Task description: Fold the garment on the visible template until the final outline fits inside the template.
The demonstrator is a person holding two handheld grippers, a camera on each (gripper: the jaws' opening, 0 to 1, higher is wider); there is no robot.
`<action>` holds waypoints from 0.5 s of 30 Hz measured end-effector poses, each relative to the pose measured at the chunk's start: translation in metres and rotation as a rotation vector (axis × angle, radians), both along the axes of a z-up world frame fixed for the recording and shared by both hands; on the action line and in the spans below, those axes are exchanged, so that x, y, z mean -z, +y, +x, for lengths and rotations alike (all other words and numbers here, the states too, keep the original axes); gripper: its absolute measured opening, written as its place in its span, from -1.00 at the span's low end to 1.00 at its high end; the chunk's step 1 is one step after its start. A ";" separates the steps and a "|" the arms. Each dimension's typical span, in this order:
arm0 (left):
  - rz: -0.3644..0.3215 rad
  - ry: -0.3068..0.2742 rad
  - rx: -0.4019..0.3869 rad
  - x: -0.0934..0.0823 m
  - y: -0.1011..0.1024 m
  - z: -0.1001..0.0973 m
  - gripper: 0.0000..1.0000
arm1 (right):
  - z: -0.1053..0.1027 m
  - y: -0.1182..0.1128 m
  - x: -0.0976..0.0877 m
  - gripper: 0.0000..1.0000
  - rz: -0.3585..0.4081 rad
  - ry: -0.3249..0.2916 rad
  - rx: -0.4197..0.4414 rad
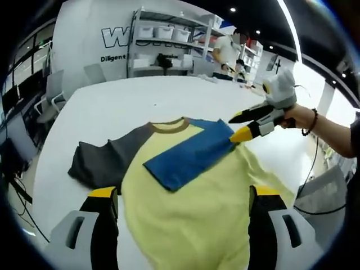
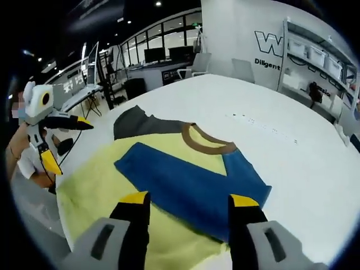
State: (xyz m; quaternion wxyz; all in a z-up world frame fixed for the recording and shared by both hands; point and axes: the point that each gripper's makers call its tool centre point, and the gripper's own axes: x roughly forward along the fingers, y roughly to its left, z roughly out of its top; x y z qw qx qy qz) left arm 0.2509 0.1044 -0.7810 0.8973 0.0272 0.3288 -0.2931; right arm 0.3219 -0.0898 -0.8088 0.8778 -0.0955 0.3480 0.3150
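In the left gripper view, chairs (image 1: 50, 93) stand past the table's (image 1: 112, 107) left edge. The shirt (image 1: 191, 208) lies spread on the white tabletop, its yellow body running from the middle toward the near edge. Its grey sleeve (image 1: 98, 163) stretches flat toward the left edge. The brown collar (image 1: 169, 126) faces the far edge. The blue sleeve (image 1: 188, 157) is folded in across the yellow chest, lying slantwise from the right shoulder down toward the middle. The left gripper (image 1: 183, 194) hangs over the shirt's lower part with its jaws spread wide, holding nothing, yellow cloth showing between them. To the right, the right gripper (image 1: 239, 126), held in a hand (image 1: 298, 117), has its yellow-tipped jaws parted, the lower tip touching the blue sleeve at the shoulder fold; I cannot tell whether any cloth is caught. Beyond the far edge stand shelves (image 1: 163, 45) with bins, and a person (image 1: 228, 53).

In the right gripper view, the left gripper (image 2: 67, 140) shows at the left, past the table edge, jaws wide apart and empty. The shirt (image 2: 95, 191) lies below the camera, grey sleeve (image 2: 135, 122) toward the far left, collar (image 2: 208, 143) in the middle, blue sleeve (image 2: 191, 188) crossing the chest. The right gripper (image 2: 188, 199) sits over the blue sleeve with jaws released, clasping nothing. Bare tabletop (image 2: 270, 124) extends to the right, shelves (image 2: 318, 67) behind it.
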 end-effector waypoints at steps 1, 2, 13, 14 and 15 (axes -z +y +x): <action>0.004 -0.008 0.014 0.002 -0.003 0.002 0.89 | -0.001 -0.008 0.003 0.03 -0.009 0.002 0.010; 0.003 -0.007 0.018 0.003 -0.004 0.002 0.88 | -0.001 -0.011 0.004 0.00 -0.014 0.000 0.013; -0.039 0.005 0.097 0.014 -0.032 0.009 0.80 | -0.006 -0.045 0.023 -0.11 -0.074 -0.005 0.039; -0.038 0.008 0.109 0.015 -0.034 0.010 0.80 | -0.007 -0.048 0.025 -0.15 -0.078 -0.005 0.040; -0.037 0.012 0.116 0.018 -0.037 0.011 0.80 | -0.007 -0.051 0.026 -0.18 -0.081 -0.008 0.046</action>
